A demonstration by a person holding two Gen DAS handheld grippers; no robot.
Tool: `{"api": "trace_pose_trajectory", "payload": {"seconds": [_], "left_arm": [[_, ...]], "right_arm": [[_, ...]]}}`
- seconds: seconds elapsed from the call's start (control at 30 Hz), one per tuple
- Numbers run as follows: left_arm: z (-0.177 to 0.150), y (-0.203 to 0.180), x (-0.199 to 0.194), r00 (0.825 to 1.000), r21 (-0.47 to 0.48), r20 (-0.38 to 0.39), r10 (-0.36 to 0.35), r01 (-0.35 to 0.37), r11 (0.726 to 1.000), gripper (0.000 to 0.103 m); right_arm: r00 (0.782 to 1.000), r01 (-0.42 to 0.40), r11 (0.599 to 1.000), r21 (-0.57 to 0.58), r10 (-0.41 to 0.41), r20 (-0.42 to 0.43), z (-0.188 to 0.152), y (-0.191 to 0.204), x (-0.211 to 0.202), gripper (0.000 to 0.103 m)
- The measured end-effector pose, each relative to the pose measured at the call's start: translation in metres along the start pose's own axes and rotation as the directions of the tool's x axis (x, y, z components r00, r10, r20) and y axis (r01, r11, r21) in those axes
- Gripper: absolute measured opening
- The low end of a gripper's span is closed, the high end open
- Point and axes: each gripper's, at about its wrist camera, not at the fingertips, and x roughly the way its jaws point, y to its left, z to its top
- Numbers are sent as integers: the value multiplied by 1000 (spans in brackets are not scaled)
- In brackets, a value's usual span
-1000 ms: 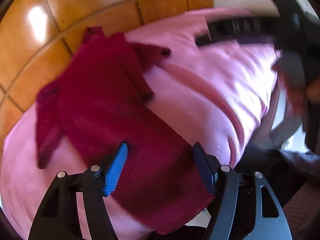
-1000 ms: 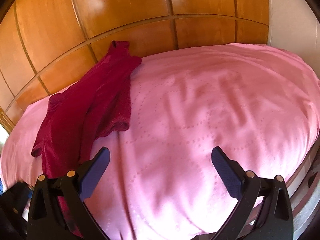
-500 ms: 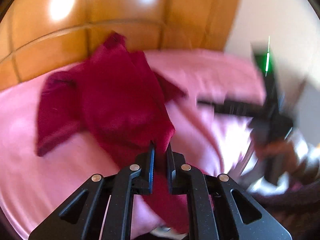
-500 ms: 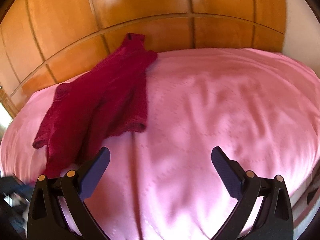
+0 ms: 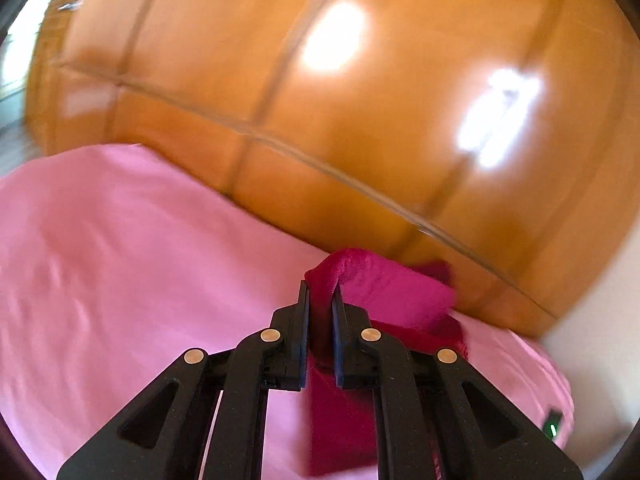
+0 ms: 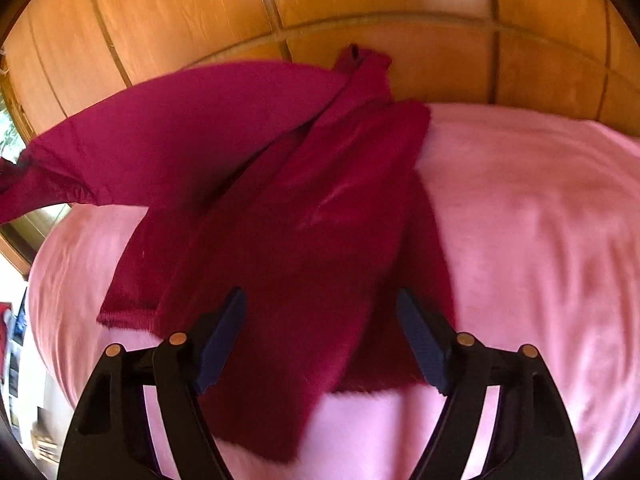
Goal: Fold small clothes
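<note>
A dark red garment (image 6: 288, 208) lies on the pink bed cover (image 6: 540, 240), with one part lifted off the bed toward the left. My left gripper (image 5: 320, 300) is shut on an edge of the red garment (image 5: 384, 288) and holds it raised above the pink cover (image 5: 120, 260). My right gripper (image 6: 320, 316) is open just above the garment's lower part, its fingers on either side of the cloth, holding nothing.
A glossy wooden panelled wall (image 6: 360, 4) runs behind the bed and also fills the left wrist view (image 5: 360, 100). A pale wall (image 5: 600, 340) stands at the right. The bed edge drops off at the left (image 6: 36, 280).
My left gripper closed on the garment's edge and lifted it, swinging left. My right gripper moved in over the garment and stayed open.
</note>
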Motion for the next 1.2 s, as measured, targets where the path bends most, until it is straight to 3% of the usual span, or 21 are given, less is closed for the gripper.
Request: {"api": "trace_pose_trajectory", "payload": {"seconds": [0.13, 0.17, 0.27, 0.3, 0.4, 0.5, 0.6, 0.7, 0.83, 0.87, 0.9, 1.0, 1.03, 1.1, 1.17, 1.2], "left_arm": [[34, 28, 40, 983, -64, -23, 182, -183, 981, 8], [42, 37, 52, 967, -86, -34, 253, -255, 963, 8], [50, 51, 78, 932, -81, -71, 355, -361, 929, 11], [49, 52, 86, 911, -72, -82, 404, -410, 909, 21], [44, 60, 93, 901, -90, -89, 425, -432, 897, 55], [27, 61, 80, 894, -60, -80, 441, -446, 893, 59], [6, 57, 74, 918, -16, -97, 383, -387, 922, 59], [-28, 42, 72, 948, 47, -149, 281, -277, 960, 59], [-71, 23, 80, 957, 53, -264, 120, -110, 993, 59], [-80, 19, 82, 953, 47, -289, 88, -78, 996, 59], [-90, 15, 86, 947, 41, -315, 61, -50, 998, 59], [-111, 4, 92, 934, 16, -356, 11, -5, 1000, 59], [-115, 2, 93, 932, 4, -362, -4, 6, 1000, 59], [-123, -1, 97, 925, -24, -378, -39, 32, 999, 59], [-126, -4, 100, 921, -22, -386, -45, 39, 999, 59], [-129, -8, 103, 922, -12, -386, -40, 38, 999, 58]], "right_arm": [[997, 63, 994, -89, -66, -28, 2, 21, 26, 77], [997, 74, 991, -113, -77, -25, 2, 23, 29, 74], [992, 124, 970, -209, -125, 10, 1, 34, 28, 33], [993, 117, 968, -221, -119, 7, 3, 33, 26, 16], [993, 118, 960, -252, -111, 44, 13, 23, 9, 11], [983, 165, 961, -220, -141, 120, 37, -3, -16, 10], [953, 260, 954, -152, -228, 197, 65, -41, -38, 10], [901, 389, 918, -75, -362, 240, 98, -85, -43, 10], [821, 545, 838, 16, -538, 190, 144, -154, -20, 10], [816, 558, 829, 35, -556, 162, 149, -166, -15, 11], [813, 565, 823, 57, -567, 135, 155, -179, -10, 16], [793, 582, 802, 135, -597, 120, 164, -203, -9, 60], [791, 579, 801, 150, -597, 132, 162, -205, -15, 64], [812, 542, 826, 155, -563, 157, 156, -199, -27, 68], [869, 455, 882, 123, -470, 156, 143, -188, -36, 68], [912, 371, 923, 100, -382, 146, 130, -177, -41, 68]]}}
